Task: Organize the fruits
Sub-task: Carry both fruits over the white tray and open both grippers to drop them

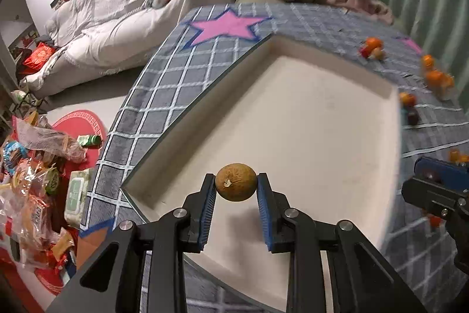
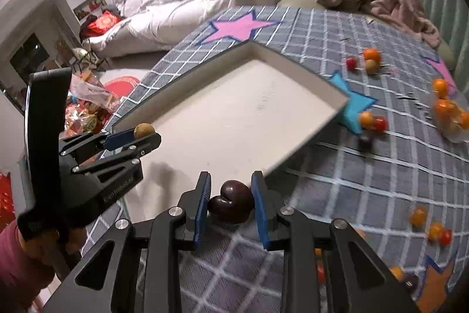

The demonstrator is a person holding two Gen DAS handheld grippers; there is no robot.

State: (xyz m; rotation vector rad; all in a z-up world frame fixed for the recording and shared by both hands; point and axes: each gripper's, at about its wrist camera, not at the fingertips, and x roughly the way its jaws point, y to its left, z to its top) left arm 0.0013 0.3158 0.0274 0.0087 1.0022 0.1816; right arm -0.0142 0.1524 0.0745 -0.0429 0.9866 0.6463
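The left hand-held gripper (image 1: 236,186) clenches a round brown fruit (image 1: 236,182) above the white tray (image 1: 293,122), inside its near corner. The right hand-held gripper (image 2: 231,203) grips a dark cherry (image 2: 231,203) just outside the tray's near edge, over the checked surface (image 2: 337,181); its cleft faces left. Neither fruit has a clear long axis.

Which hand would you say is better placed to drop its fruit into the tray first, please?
Left, probably: the left gripper holds its brown fruit over the tray, while the right gripper's dark fruit hangs at its edge.
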